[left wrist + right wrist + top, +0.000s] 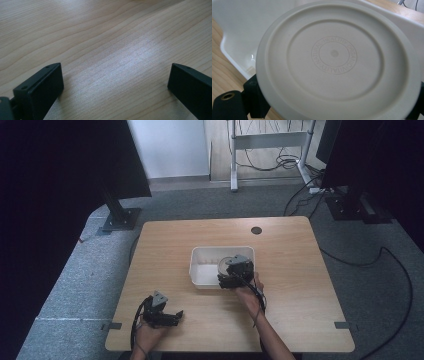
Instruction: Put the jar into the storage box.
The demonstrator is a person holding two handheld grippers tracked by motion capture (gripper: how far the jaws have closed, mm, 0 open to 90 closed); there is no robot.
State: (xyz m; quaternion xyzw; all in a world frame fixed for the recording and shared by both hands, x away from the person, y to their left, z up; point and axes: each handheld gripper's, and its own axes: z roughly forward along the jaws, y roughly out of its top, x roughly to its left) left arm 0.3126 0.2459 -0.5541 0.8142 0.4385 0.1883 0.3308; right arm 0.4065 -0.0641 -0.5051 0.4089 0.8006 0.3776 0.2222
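The right gripper (235, 272) was clamped on a round plate (337, 60), held on edge at the tub's (200, 270) near wall, mid-frame. The left gripper (162, 312), lower left, hung open over the table (290, 260).

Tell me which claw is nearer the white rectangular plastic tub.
Right. The right claw is at the white rectangular plastic tub's near rim, holding a round cream plate. The left claw rests open on the wooden table, apart.
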